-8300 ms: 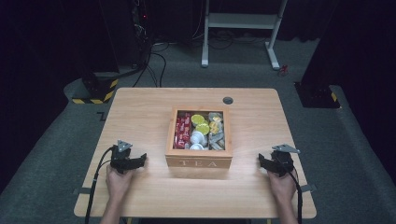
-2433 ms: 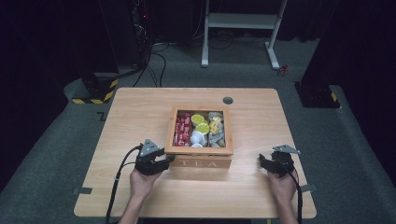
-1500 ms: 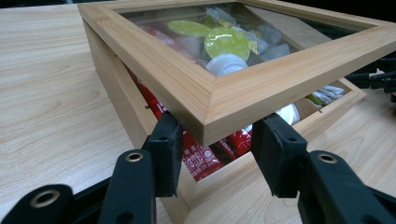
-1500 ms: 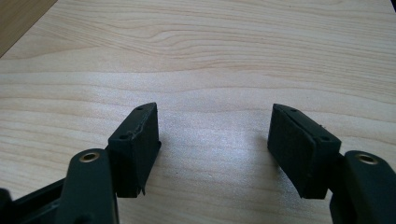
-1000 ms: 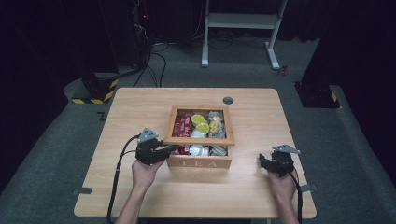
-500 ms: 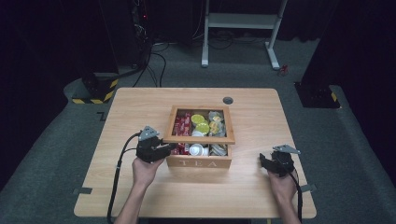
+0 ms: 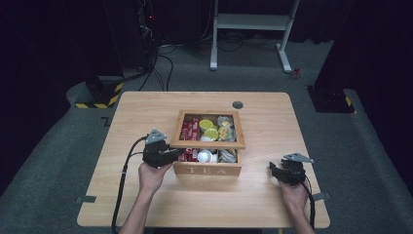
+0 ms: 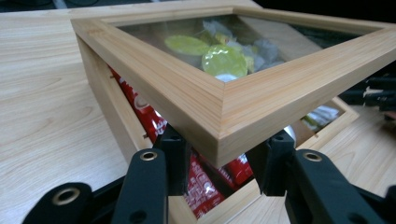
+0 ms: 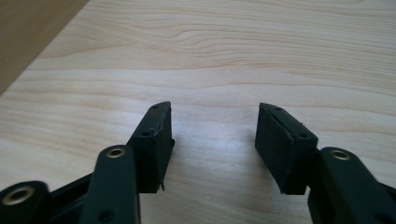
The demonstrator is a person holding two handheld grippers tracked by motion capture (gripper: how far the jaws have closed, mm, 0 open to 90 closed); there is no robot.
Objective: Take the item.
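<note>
with lid (image 8: 219,116) corner clamped in my left gripper (image 8: 219,163) and raised off tea box (image 7: 207,168) at frame centre, i judge opening step underway; next swing lid back; right gripper (image 9: 212,140), lower right, just been closing, grasps nothing

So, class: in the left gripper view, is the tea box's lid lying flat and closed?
No, the left gripper clamps the lid by its corner, lifted clear of the box.
</note>
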